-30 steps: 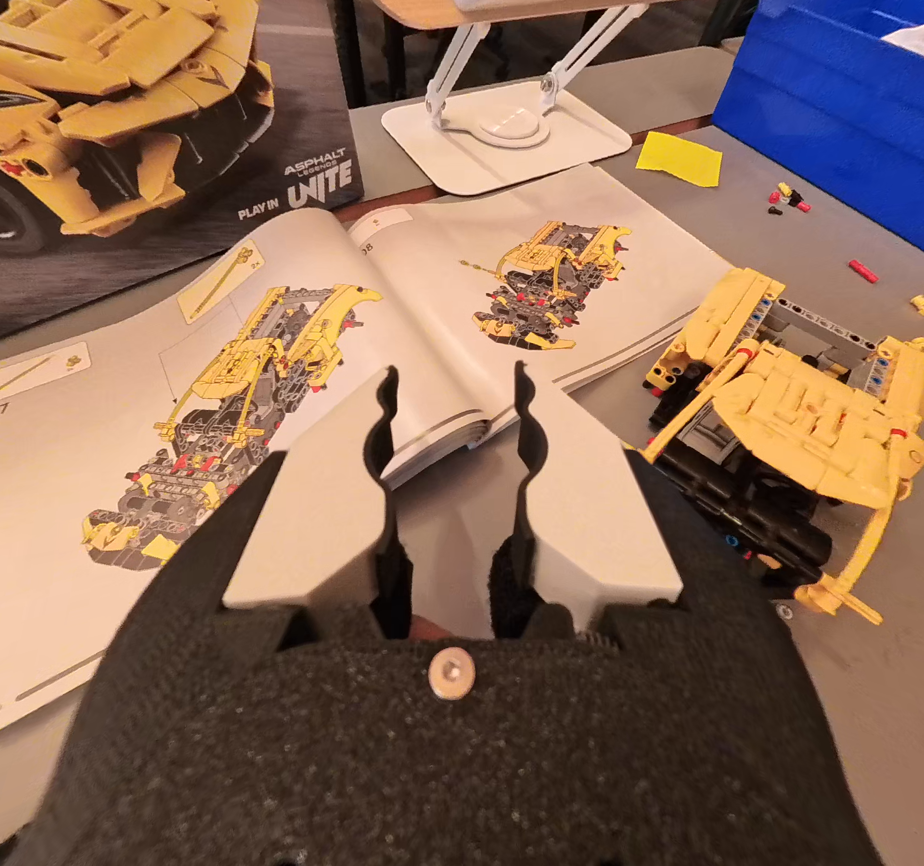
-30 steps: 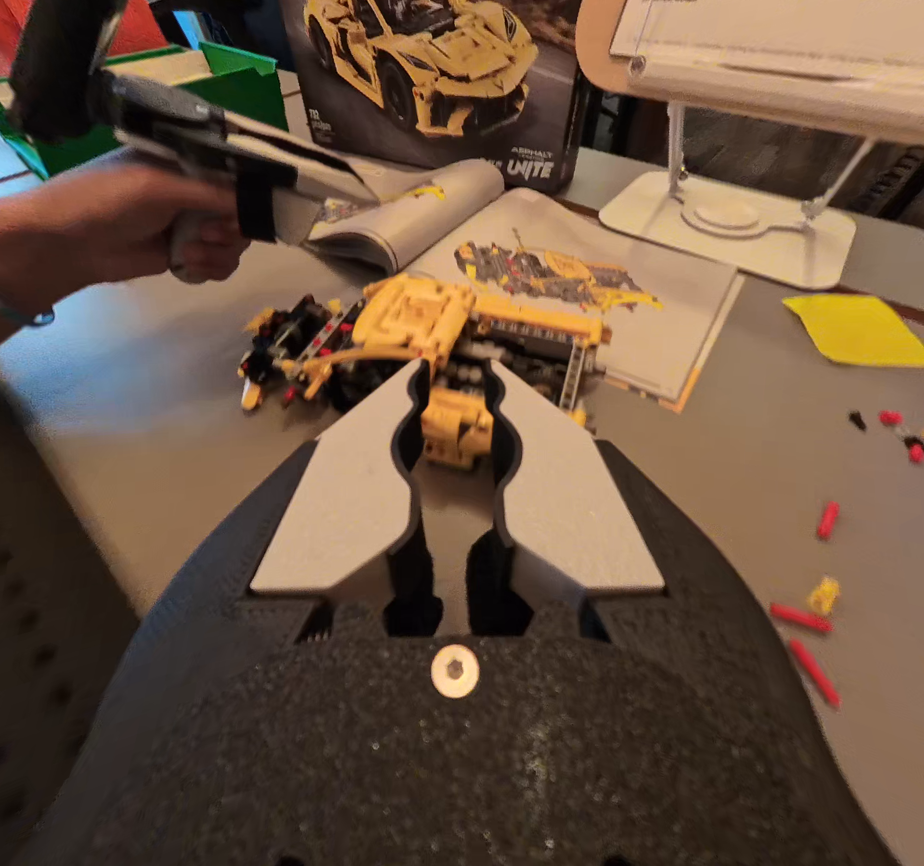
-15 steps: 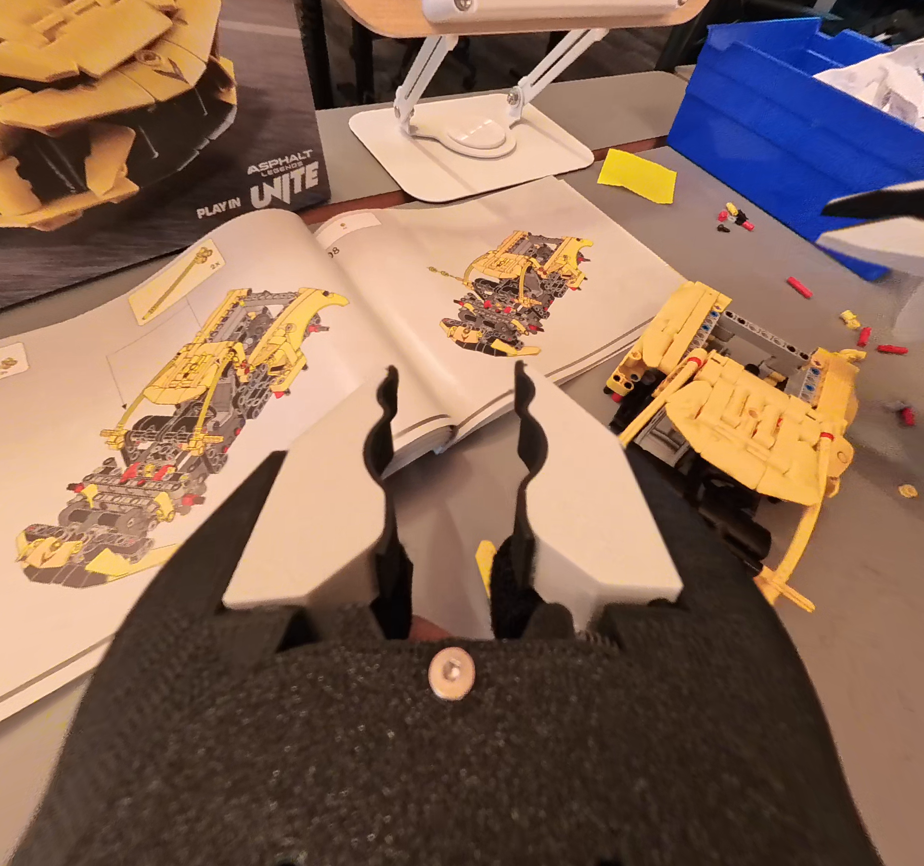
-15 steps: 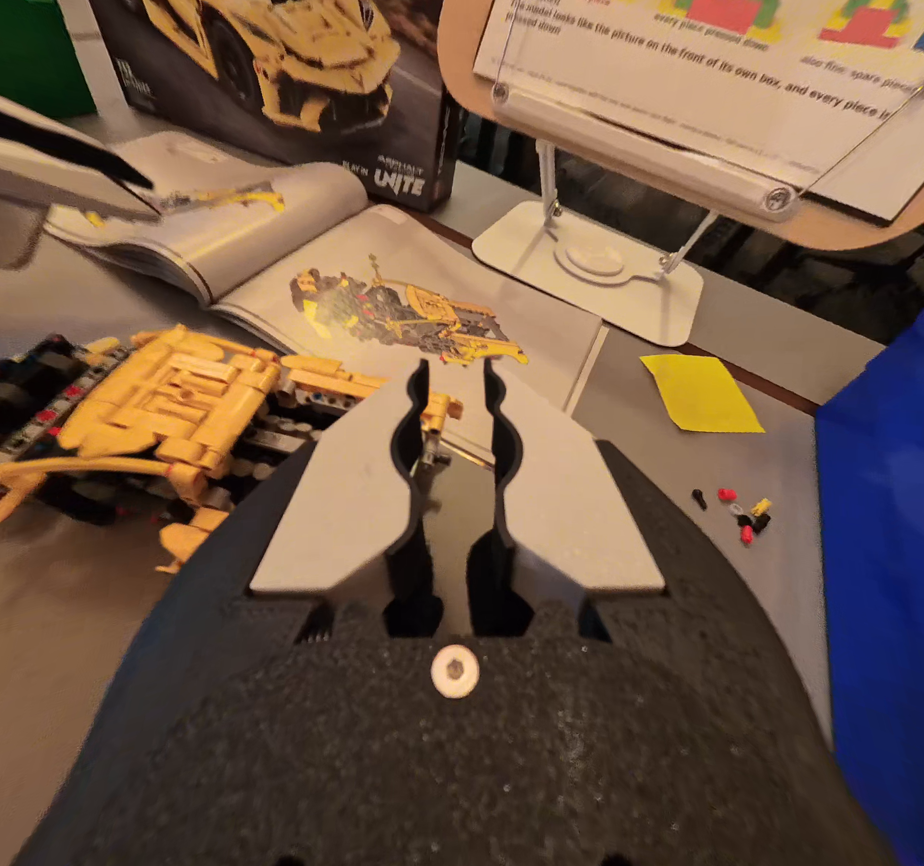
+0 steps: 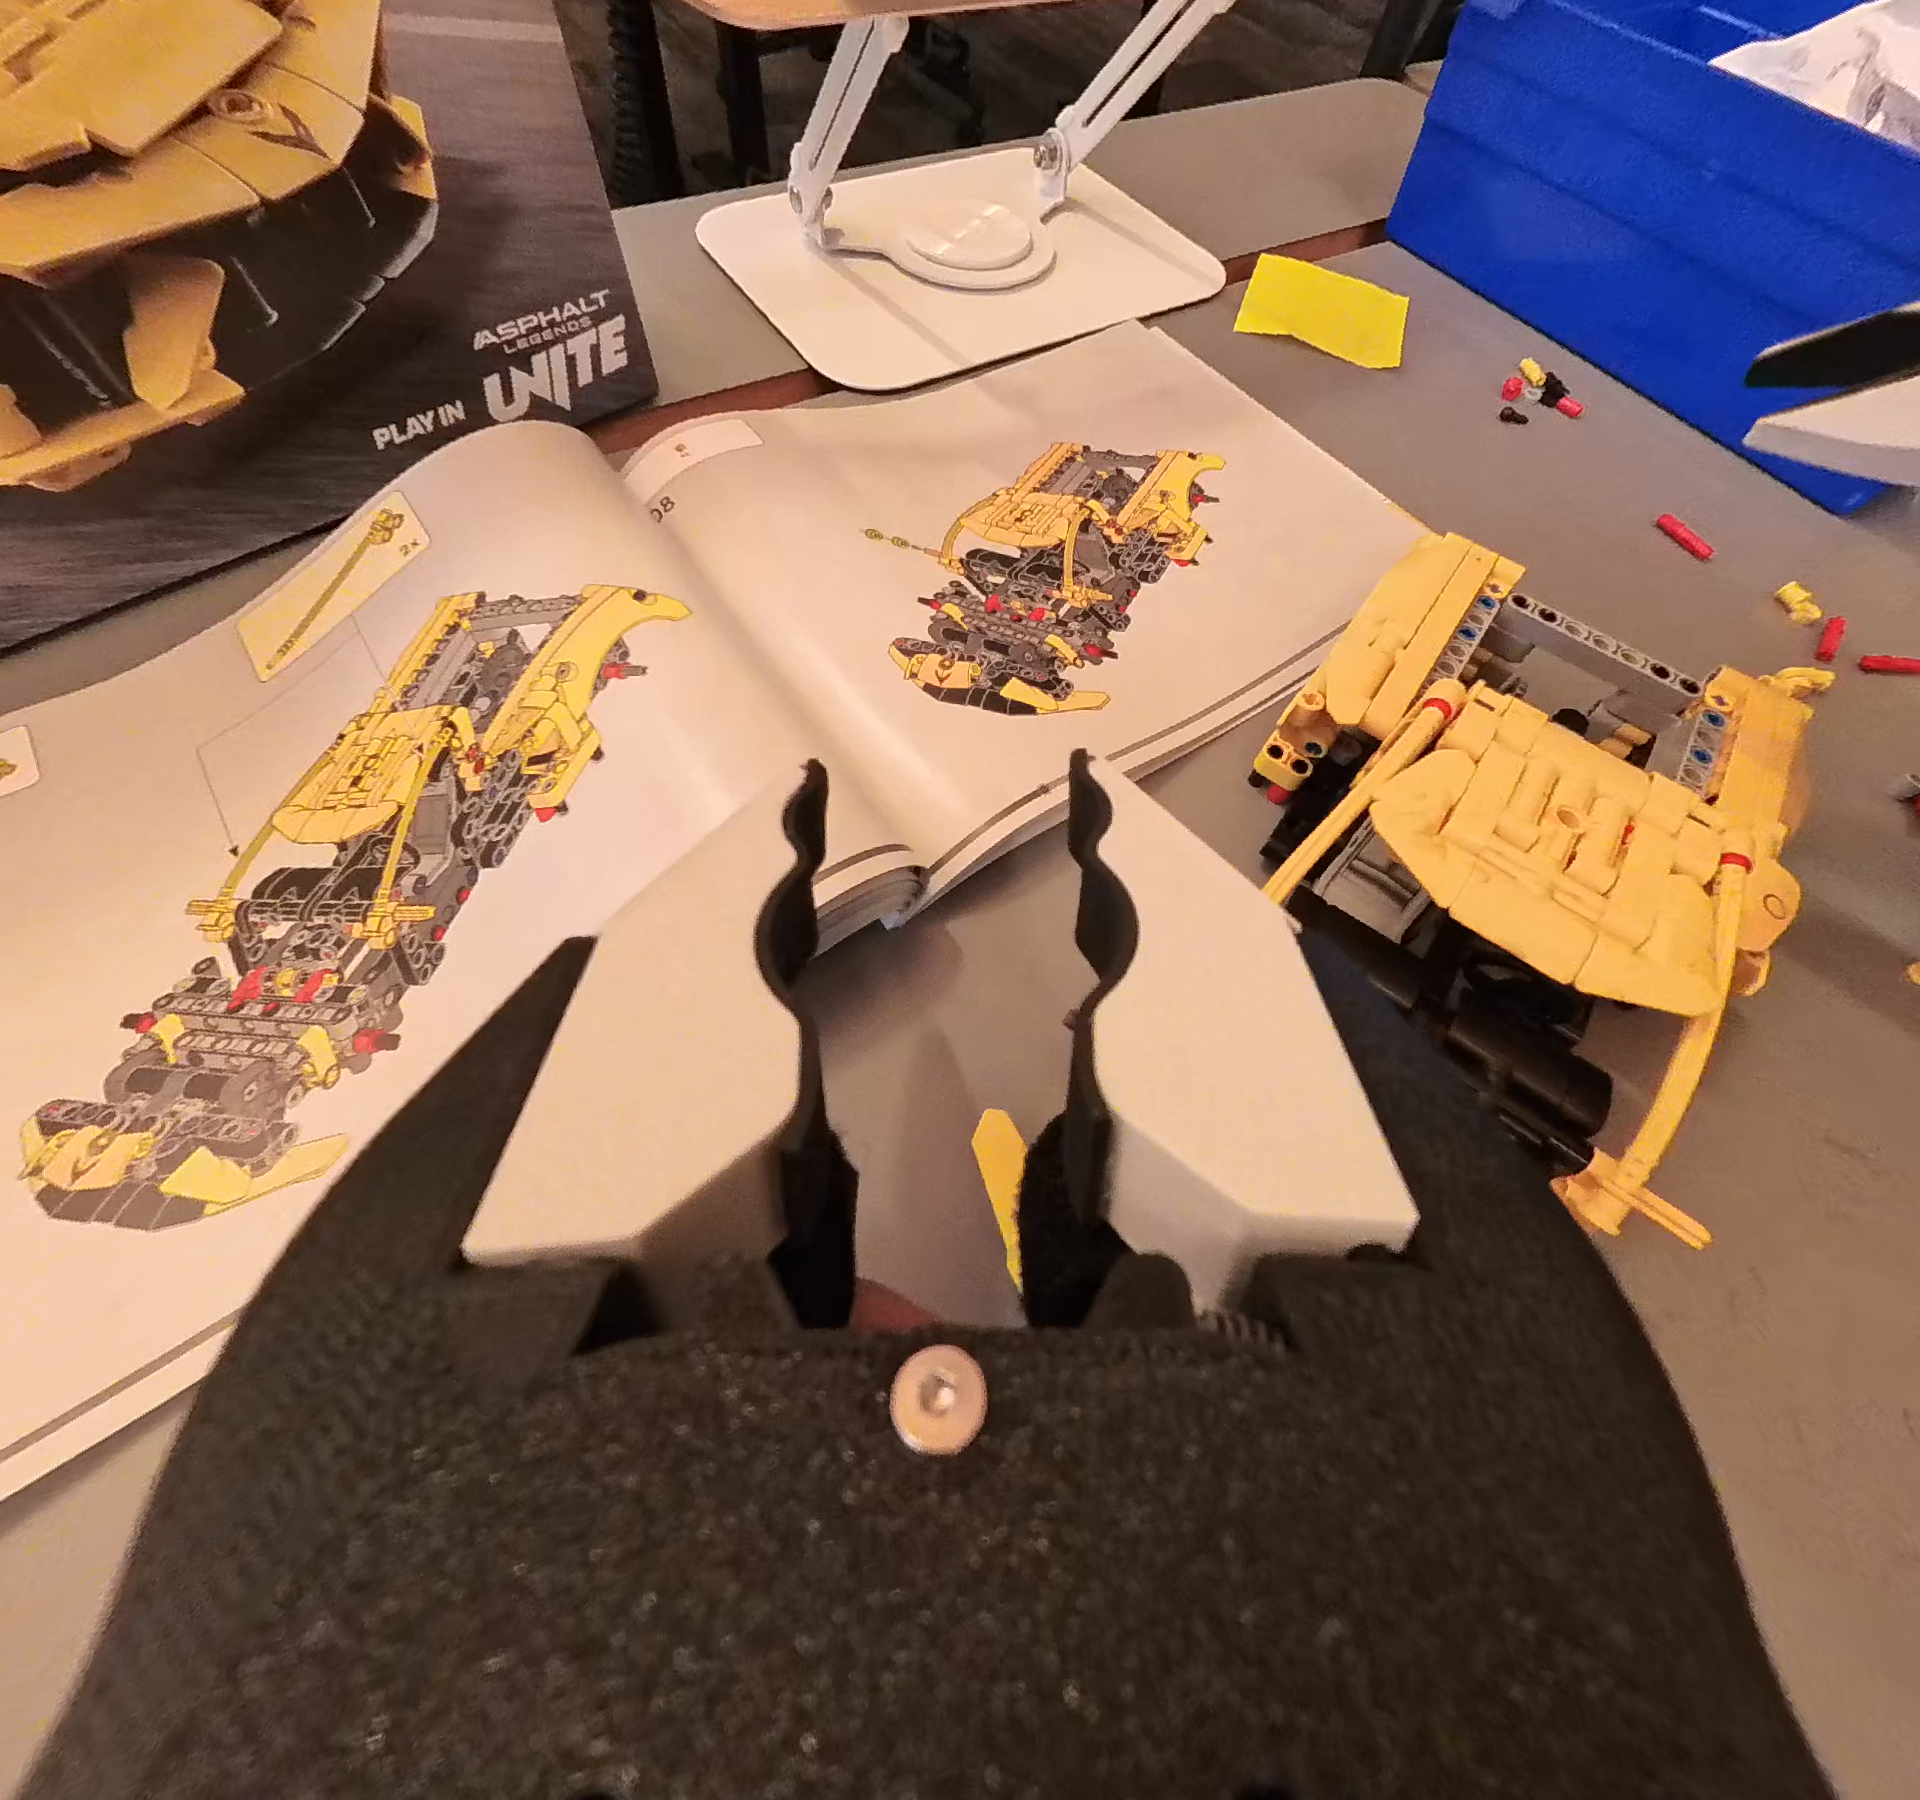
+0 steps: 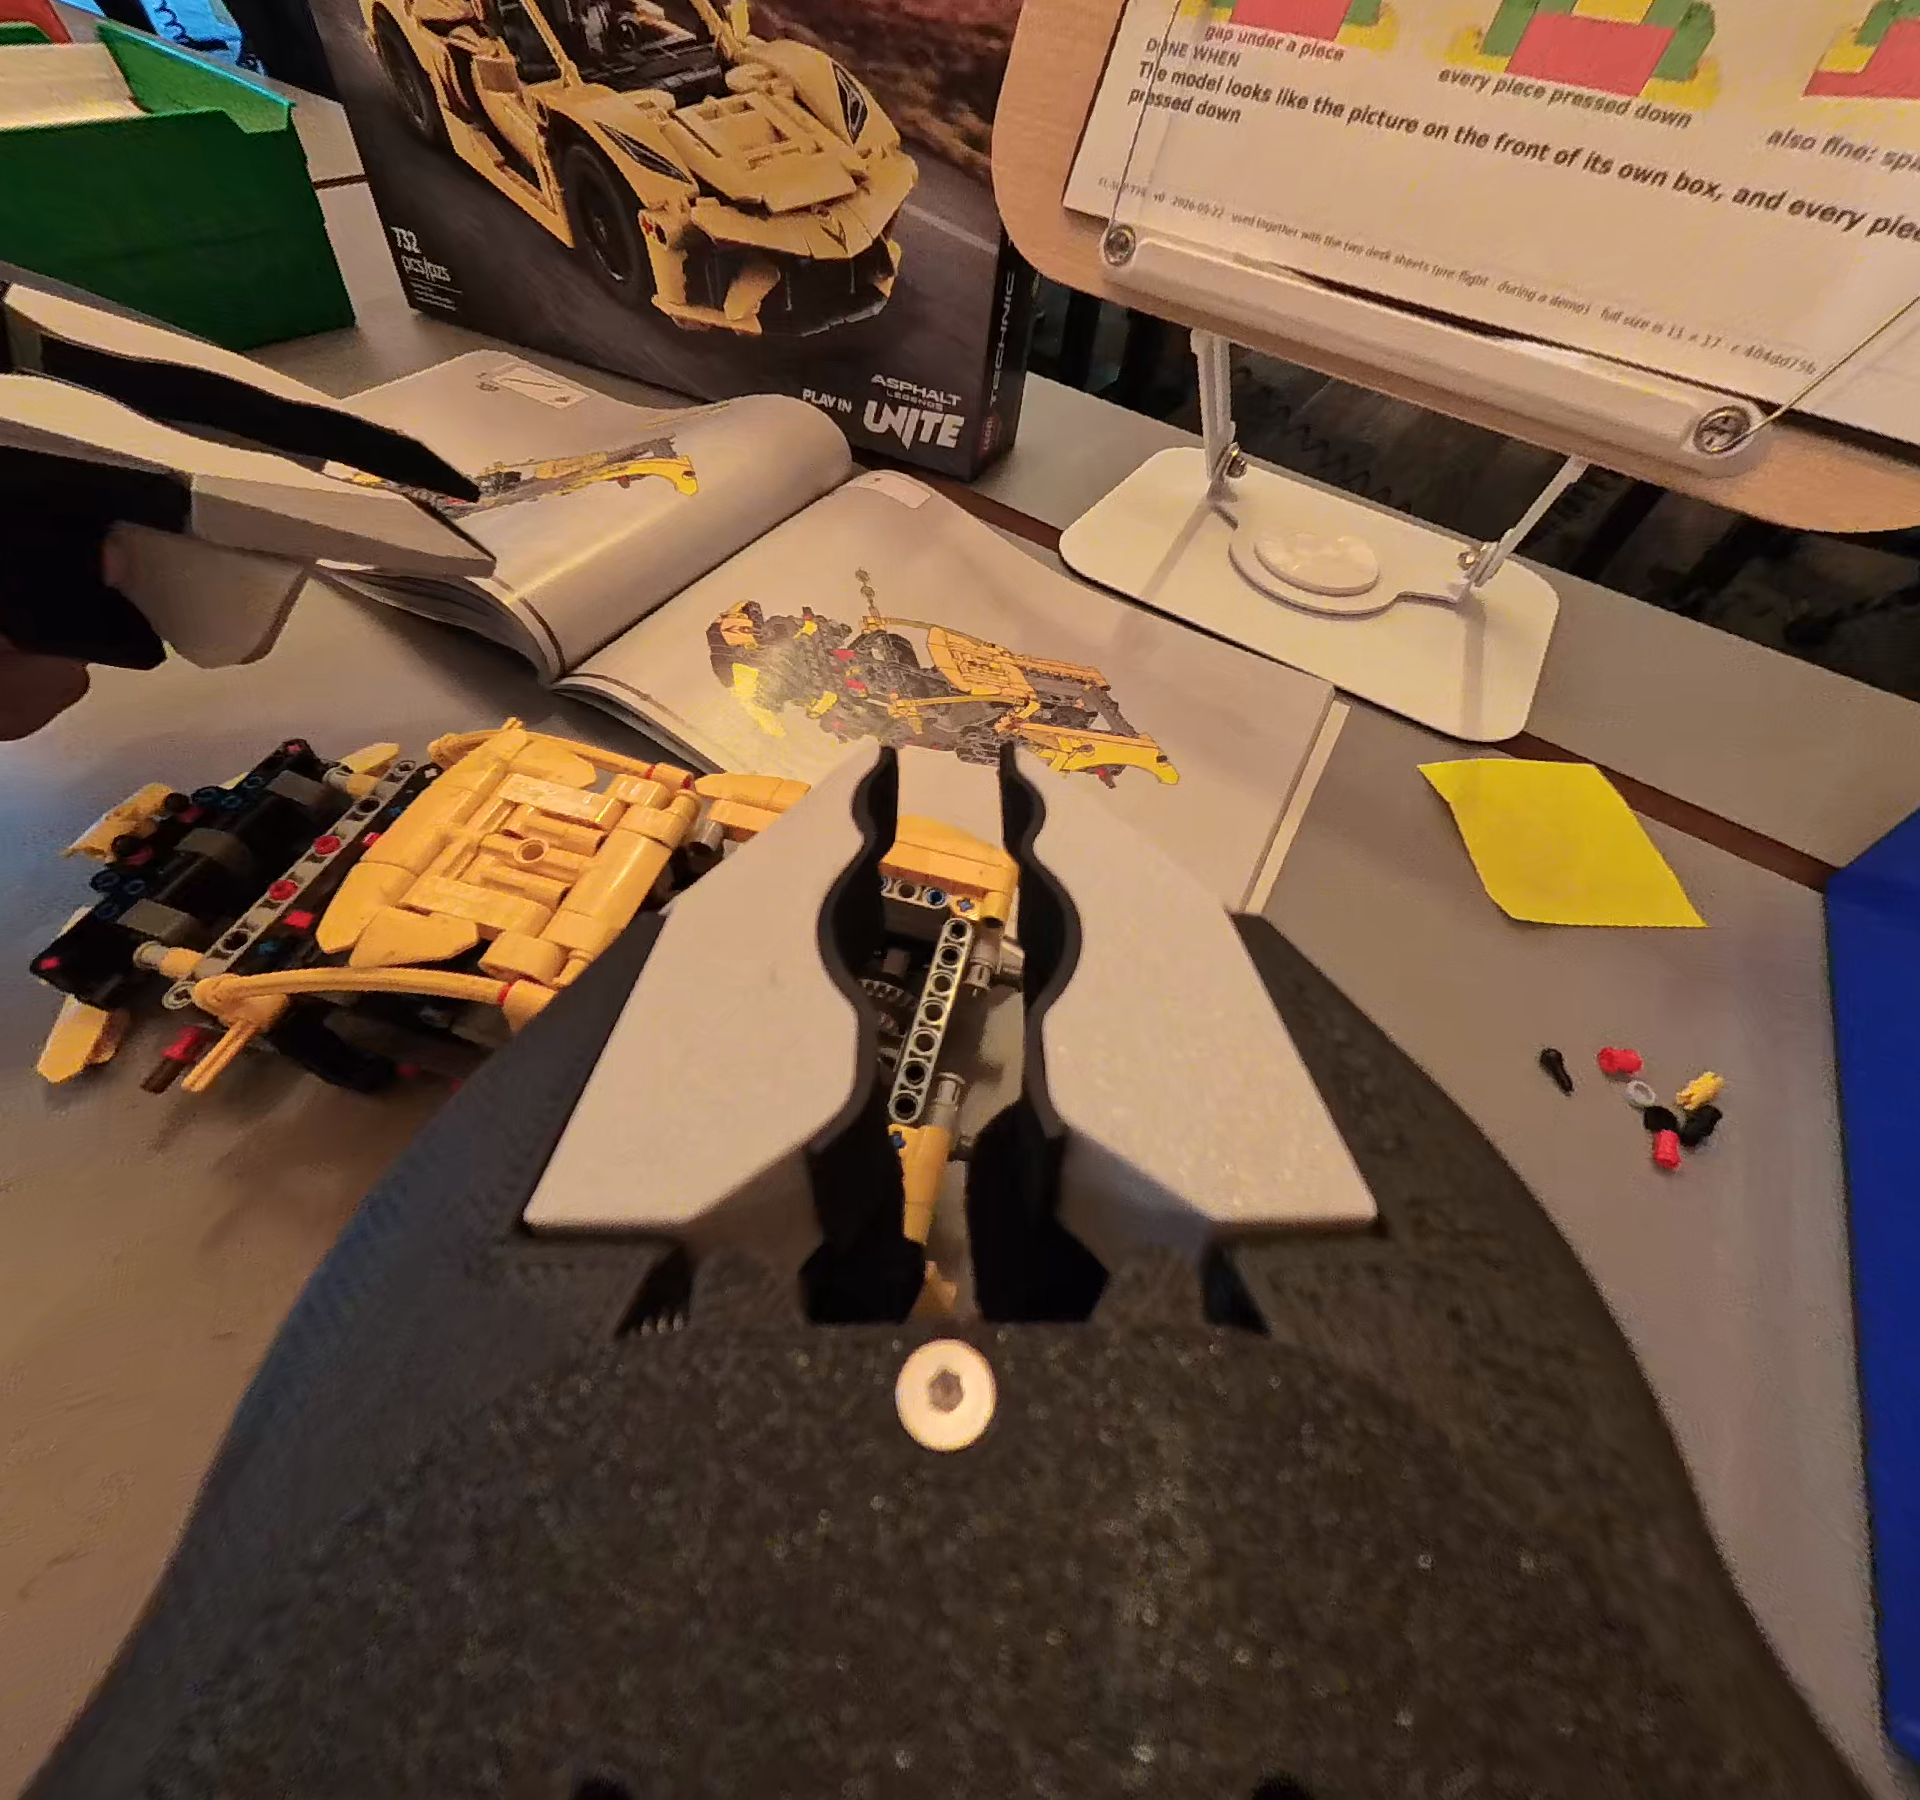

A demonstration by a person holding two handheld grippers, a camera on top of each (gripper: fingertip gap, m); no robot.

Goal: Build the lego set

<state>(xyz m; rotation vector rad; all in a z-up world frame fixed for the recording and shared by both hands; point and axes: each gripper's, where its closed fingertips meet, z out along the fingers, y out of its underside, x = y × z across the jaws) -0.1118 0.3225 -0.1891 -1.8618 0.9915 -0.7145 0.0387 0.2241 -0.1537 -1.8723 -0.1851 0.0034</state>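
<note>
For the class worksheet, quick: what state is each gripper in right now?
Left gripper: open, empty.
Right gripper: open, gripping nothing, above the model.

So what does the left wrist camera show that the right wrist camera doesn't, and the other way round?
Only the left wrist view: the blue plastic bin's open top with white bags and a yellow strip low between the open left gripper fingers.

Only the right wrist view: a green bin and the printed sheet on the stand.

Both: the half-built yellow car model, the open instruction booklet, the car box, a yellow paper note.
</note>
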